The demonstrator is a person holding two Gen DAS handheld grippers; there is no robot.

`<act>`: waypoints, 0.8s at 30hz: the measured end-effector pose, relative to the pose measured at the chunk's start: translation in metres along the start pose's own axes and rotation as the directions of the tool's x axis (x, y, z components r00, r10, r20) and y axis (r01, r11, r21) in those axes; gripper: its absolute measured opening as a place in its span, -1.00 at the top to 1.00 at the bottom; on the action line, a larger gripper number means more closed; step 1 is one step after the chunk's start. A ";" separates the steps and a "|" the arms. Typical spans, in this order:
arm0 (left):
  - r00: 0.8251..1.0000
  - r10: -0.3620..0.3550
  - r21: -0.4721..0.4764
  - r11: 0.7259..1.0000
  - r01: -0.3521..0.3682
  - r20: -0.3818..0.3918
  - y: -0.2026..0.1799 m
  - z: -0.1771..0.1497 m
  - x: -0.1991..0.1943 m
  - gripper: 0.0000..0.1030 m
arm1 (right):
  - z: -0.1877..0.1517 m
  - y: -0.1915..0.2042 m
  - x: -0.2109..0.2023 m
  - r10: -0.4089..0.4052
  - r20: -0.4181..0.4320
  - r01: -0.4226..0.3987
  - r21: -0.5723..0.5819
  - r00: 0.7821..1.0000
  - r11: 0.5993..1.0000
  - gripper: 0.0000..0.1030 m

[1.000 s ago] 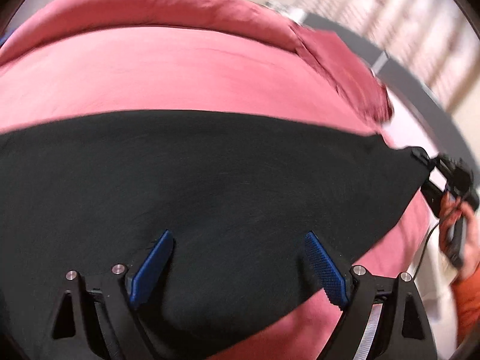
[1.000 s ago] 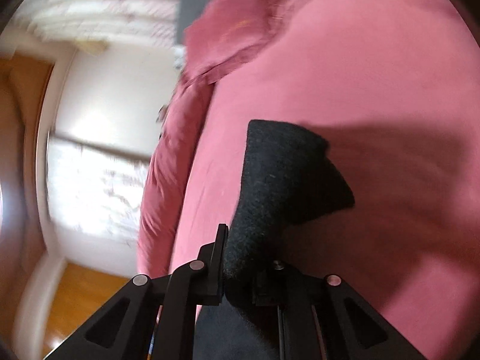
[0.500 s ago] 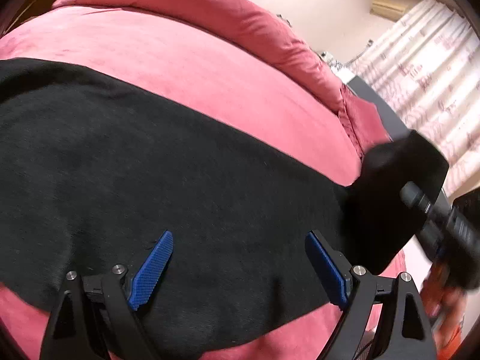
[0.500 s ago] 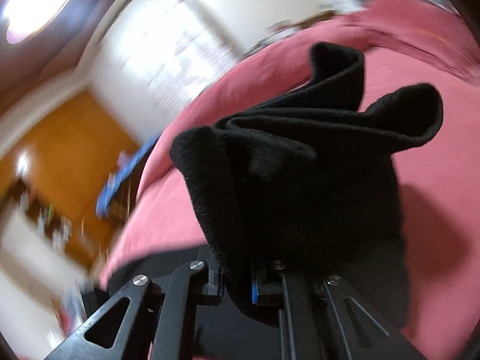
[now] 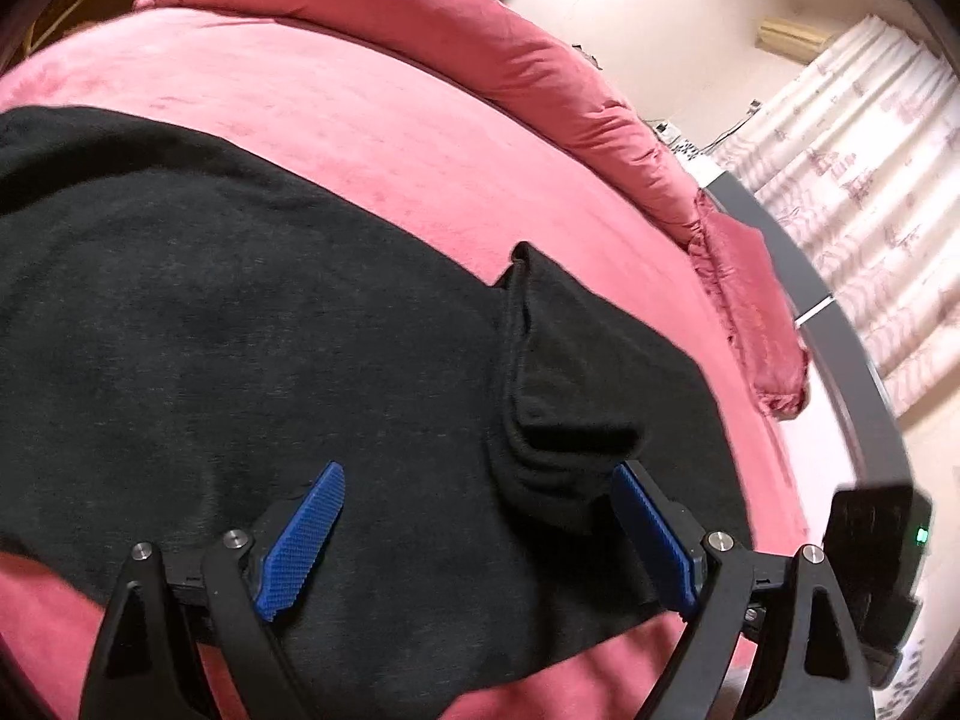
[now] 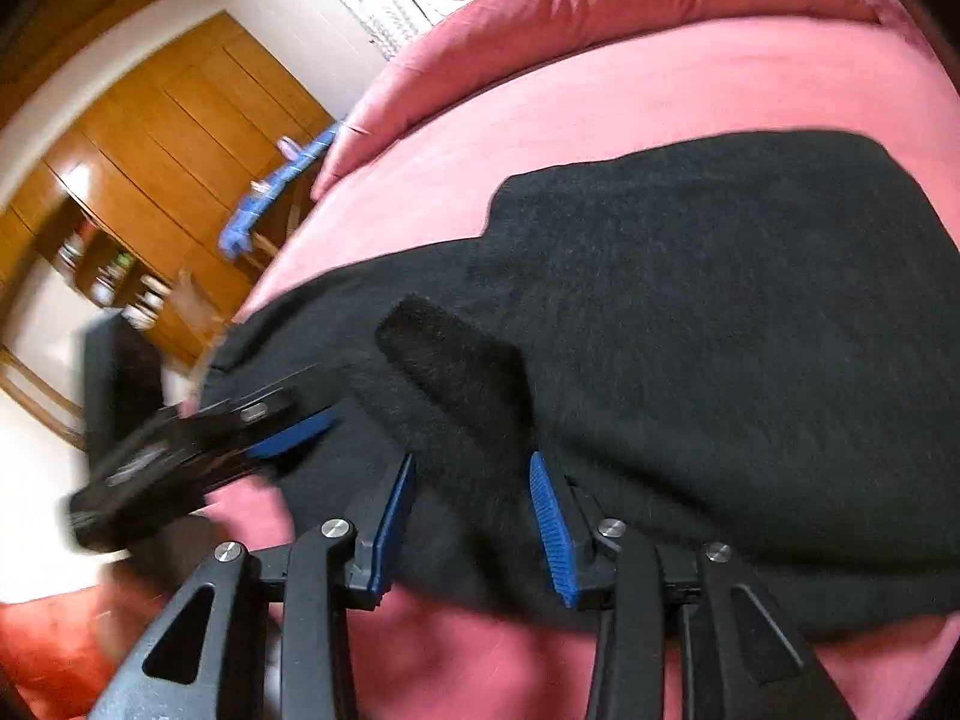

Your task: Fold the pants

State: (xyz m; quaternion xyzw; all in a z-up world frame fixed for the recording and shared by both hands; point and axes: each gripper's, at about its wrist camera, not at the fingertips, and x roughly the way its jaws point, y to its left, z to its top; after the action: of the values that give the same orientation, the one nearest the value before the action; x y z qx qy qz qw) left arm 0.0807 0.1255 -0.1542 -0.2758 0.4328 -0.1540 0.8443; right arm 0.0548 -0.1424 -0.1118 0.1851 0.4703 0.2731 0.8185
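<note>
Black pants point(image 5: 240, 330) lie spread across a pink bed point(image 5: 372, 120). One end is doubled back and sits as a thick raised flap point(image 5: 576, 372) on top of the rest. My left gripper point(image 5: 477, 480) hovers open and wide over the cloth, its right pad beside the flap. In the right wrist view my right gripper point(image 6: 474, 462) has its jaws opening. The flap's rolled edge point(image 6: 456, 360) lies just ahead of them, and neither pad presses on the pants point(image 6: 720, 312). The left gripper's blue pad point(image 6: 294, 429) shows blurred at the left.
A rolled pink duvet point(image 5: 540, 66) runs along the bed's far side, with a grey bed frame point(image 5: 840, 336) and curtains point(image 5: 870, 150) beyond. A wooden wardrobe point(image 6: 150, 138) and shelves stand left of the bed. The right gripper's black housing point(image 5: 876, 534) is at the lower right.
The right gripper carried the pants' end over onto the spread cloth, then its jaws parted and let go. The flap now rests by the left gripper, which has shifted sideways and rolled.
</note>
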 end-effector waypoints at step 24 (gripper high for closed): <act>0.988 0.036 0.331 0.943 0.016 -0.152 -0.095 -0.004 0.028 0.60 | -0.070 -0.193 -0.134 -0.011 0.309 -0.245 0.776 0.951 0.581 0.82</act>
State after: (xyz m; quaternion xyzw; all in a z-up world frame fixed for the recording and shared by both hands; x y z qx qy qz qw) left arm 0.0914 0.0342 -0.1178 -0.1149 0.4669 -0.2414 0.8429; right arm -0.0085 -0.3734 -0.1649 0.6031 0.4080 0.0551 0.6832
